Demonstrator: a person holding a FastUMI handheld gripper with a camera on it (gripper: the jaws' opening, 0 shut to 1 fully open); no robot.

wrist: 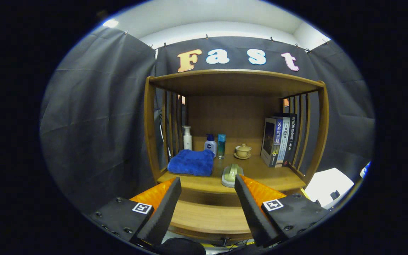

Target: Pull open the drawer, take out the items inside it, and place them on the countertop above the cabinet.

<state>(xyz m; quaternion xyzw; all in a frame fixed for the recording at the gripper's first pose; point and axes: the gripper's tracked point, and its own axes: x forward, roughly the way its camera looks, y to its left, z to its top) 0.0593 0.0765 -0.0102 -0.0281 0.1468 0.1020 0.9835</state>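
A wooden cabinet has a countertop (pixel 260 179) under an upper shelf. Below its front edge, past a dark gap, the drawer (pixel 207 217) juts out towards me, showing a bare wooden surface between my fingers. On the countertop lie a folded blue towel (pixel 191 162) at the left and a small pale green and white object (pixel 232 175) at the front edge, just beyond my right fingertip. My gripper (pixel 207 183) is open and holds nothing, hanging in front of the countertop's edge above the drawer.
At the back of the countertop stand a white pump bottle (pixel 187 138), a blue-capped white bottle (pixel 210 144), a teal bottle (pixel 221 145) and a lidded tea cup on a saucer (pixel 243 151). Books (pixel 279 141) lean at the right. Slatted sides enclose the bay. Something white (pixel 328 186) lies lower right.
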